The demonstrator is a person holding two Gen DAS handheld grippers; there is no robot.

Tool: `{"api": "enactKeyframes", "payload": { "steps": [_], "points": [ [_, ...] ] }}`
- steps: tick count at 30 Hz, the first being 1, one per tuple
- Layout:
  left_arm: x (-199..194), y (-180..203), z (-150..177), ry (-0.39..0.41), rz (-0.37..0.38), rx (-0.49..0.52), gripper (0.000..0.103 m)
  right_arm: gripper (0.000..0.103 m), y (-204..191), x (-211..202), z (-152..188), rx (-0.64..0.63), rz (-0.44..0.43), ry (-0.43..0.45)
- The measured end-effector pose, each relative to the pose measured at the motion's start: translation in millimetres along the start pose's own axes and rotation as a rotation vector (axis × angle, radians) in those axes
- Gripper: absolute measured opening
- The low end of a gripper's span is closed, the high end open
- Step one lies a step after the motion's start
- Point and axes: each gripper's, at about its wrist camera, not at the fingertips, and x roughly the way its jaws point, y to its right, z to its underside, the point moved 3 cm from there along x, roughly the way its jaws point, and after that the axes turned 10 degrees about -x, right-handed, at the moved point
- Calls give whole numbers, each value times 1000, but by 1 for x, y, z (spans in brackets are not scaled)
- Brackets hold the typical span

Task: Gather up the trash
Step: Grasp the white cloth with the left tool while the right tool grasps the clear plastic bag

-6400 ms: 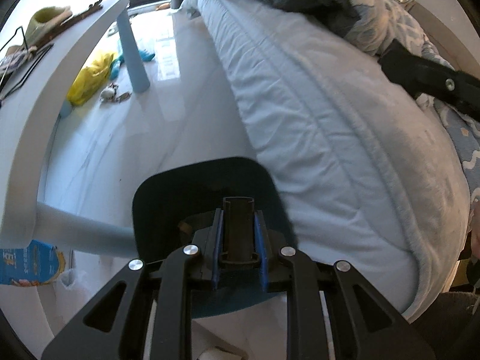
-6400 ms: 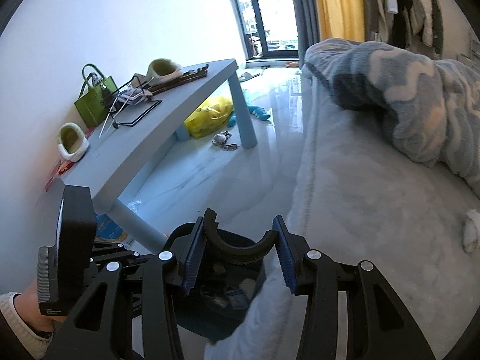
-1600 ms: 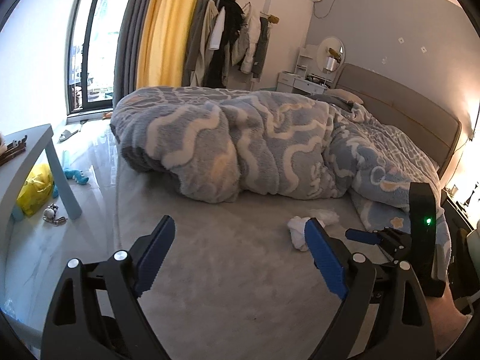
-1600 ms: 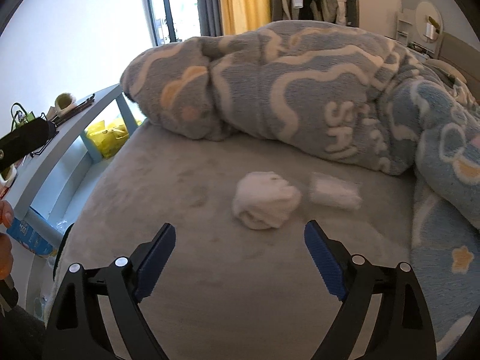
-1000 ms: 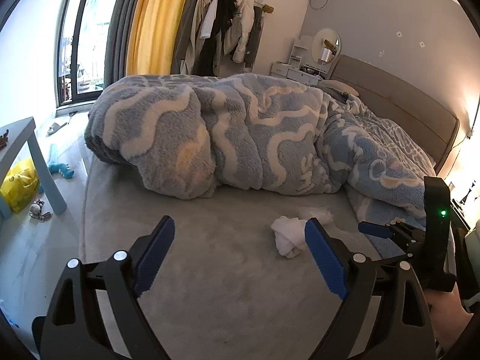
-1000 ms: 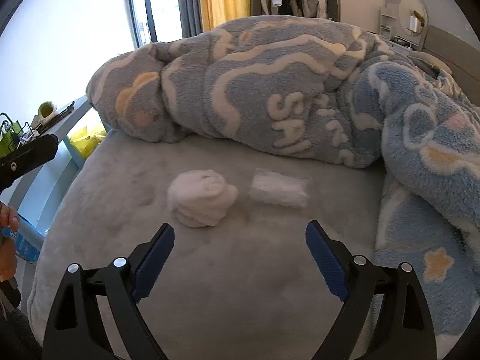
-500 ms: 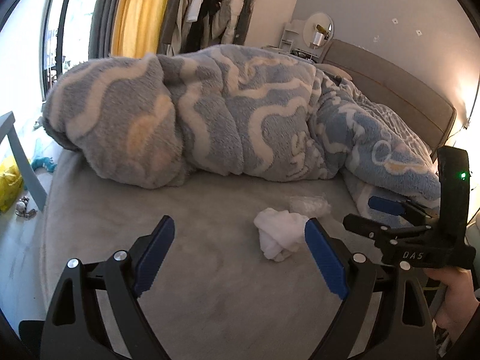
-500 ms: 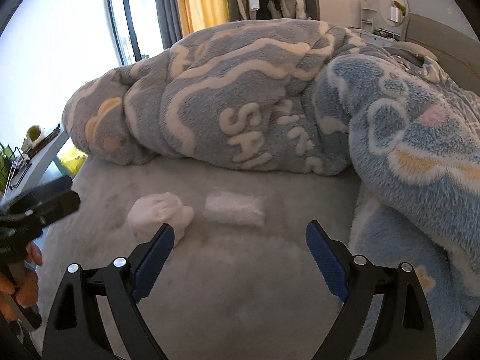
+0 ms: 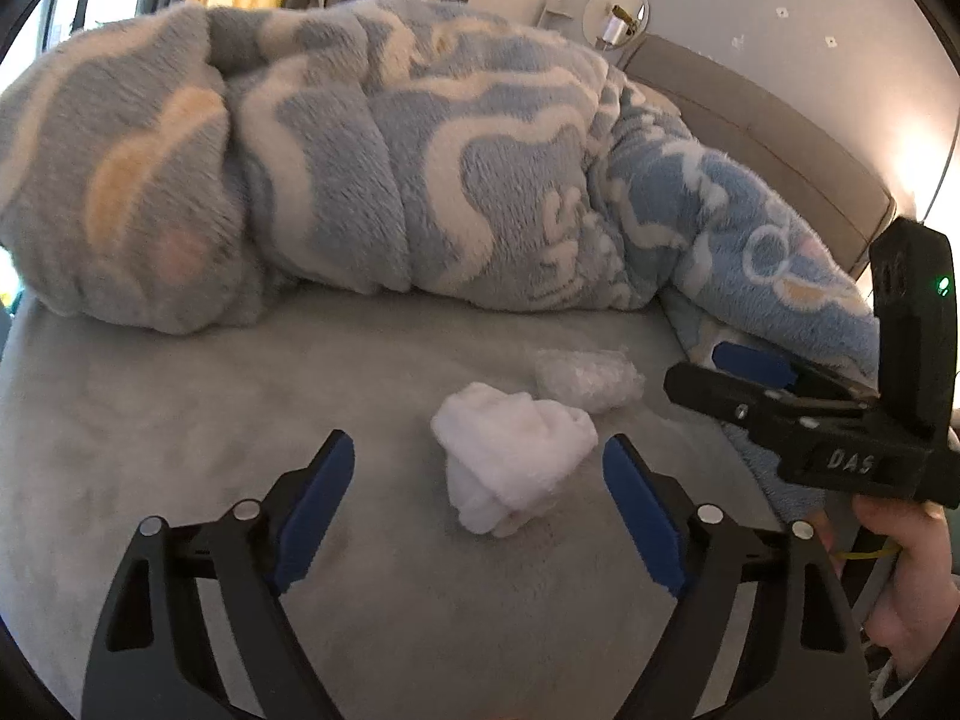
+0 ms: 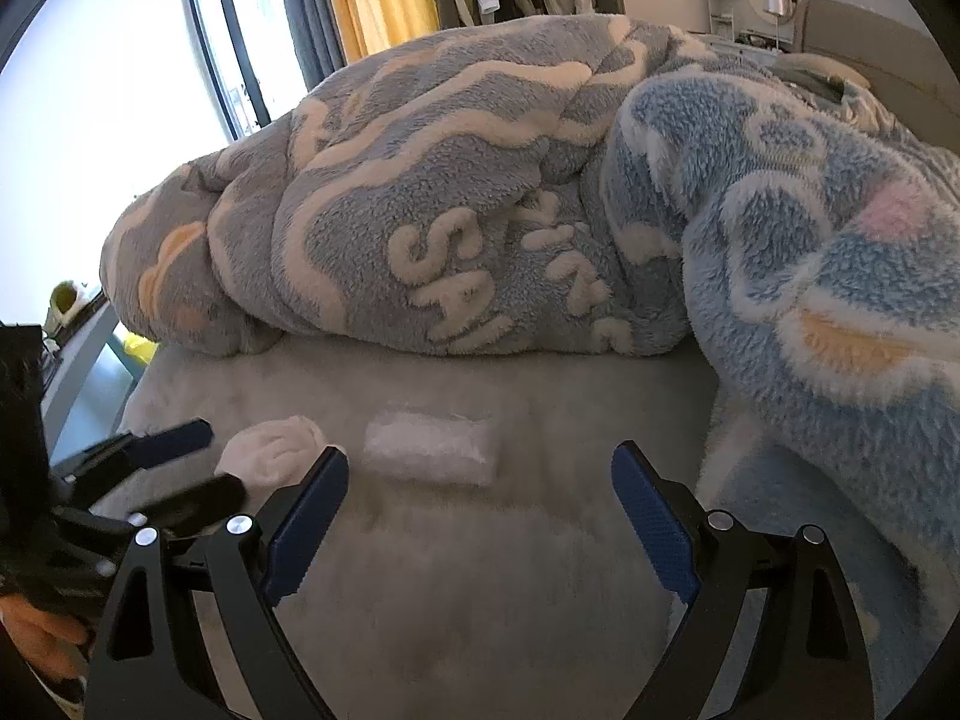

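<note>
two pieces of trash lay on the grey bed sheet (image 9: 180, 420), just in front of the rolled blue blanket (image 9: 420, 168): a crumpled white tissue wad (image 9: 513, 471) and, touching it on its far right side, a clear plastic wrapper (image 9: 588, 381). the left tongs (image 9: 480, 516) were spread wide and held nothing, and the wad sat almost dead centre in the gap between the blue pads (image 9: 315, 501), only slightly ahead of the tips, so a short push forward and down looked enough to bracket it. the wad was roughly round, a little taller than wide in that view, with no strong long axis, so the closing direction seemed to matter little. the right tongs (image 10: 480, 516) were likewise wide apart and empty; from their camera the plastic wrapper (image 10: 432, 447) lay ahead and a little left of centre, its long axis running left to right across the line of approach, while the tissue wad (image 10: 270, 450) sat further left, partly behind the left pad. by that layout the left tongs were nearer the wad and the right tongs nearer the wrapper. closing across the wrapper's length would likely only crumple it, and the two pieces touching meant one grab could drag the other along.
</note>
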Motion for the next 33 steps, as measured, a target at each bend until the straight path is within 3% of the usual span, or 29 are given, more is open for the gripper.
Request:
{"api": "enactKeyframes", "payload": {
  "steps": [8,14,19,25,33],
  "points": [
    [22,2,-3,-62,41,-15,72,90,13,13,-4,39,-33,-7],
    [34,8,1,-116,81,3,53,90,14,23,-7,39,-57,-16],
    [34,6,0,-107,89,-7,44,90,18,31,-12,96,-95,-10],
    [16,-16,-12,-20,41,-39,44,90,5,41,-14,70,-102,-33],
    [-5,-47,-16,25,14,-73,44,90,-25,59,-13,-20,-64,-97]
  ]
}}
